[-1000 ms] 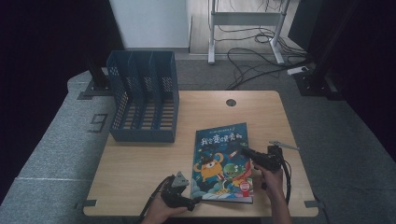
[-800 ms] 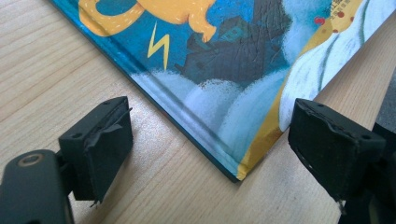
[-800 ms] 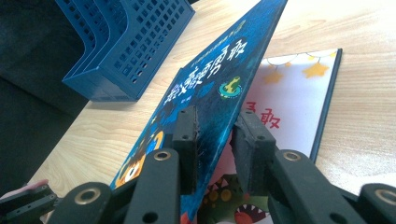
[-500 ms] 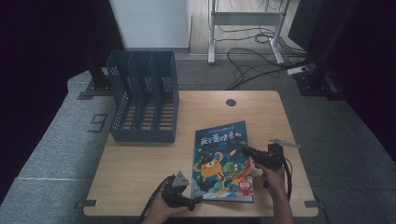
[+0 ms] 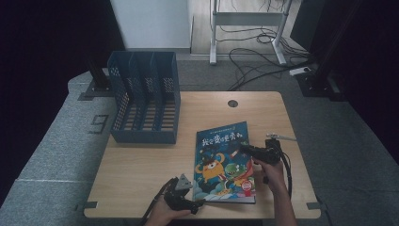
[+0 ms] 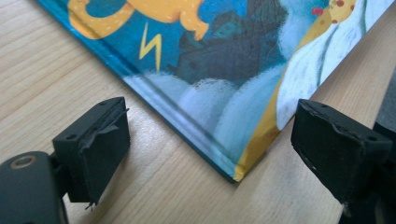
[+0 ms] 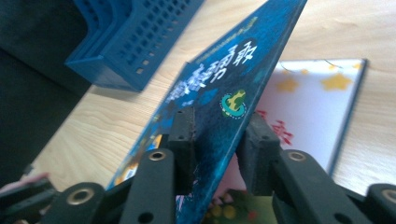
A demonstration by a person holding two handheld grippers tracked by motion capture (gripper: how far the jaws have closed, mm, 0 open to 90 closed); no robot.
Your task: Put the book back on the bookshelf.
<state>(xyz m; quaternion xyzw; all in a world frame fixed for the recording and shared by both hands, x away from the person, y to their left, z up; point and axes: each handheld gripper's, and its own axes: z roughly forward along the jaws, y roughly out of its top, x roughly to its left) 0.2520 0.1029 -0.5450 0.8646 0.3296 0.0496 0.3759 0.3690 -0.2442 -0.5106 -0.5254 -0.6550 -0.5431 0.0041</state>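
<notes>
A picture book point(image 5: 223, 160) with a blue cartoon cover lies on the wooden table point(image 5: 141, 160), near its front right. My right gripper point(image 5: 244, 149) reaches in from the book's right edge. In the right gripper view its jaws point(image 7: 217, 130) have just been closing and are shut on the front cover point(image 7: 224, 84), which is lifted at a slant above the white inner page point(image 7: 317, 93). My left gripper point(image 5: 200, 203) rests at the book's near left corner. It stands open point(image 6: 210, 140), one pad on each side of that corner of the book point(image 6: 224, 60), touching nothing.
A blue file rack point(image 5: 146, 99) with three slots stands at the table's back left, and its mesh wall point(image 7: 135, 42) is close beyond the lifted cover. A round cable hole point(image 5: 232, 103) sits near the back edge. Cables and desk legs lie on the floor behind.
</notes>
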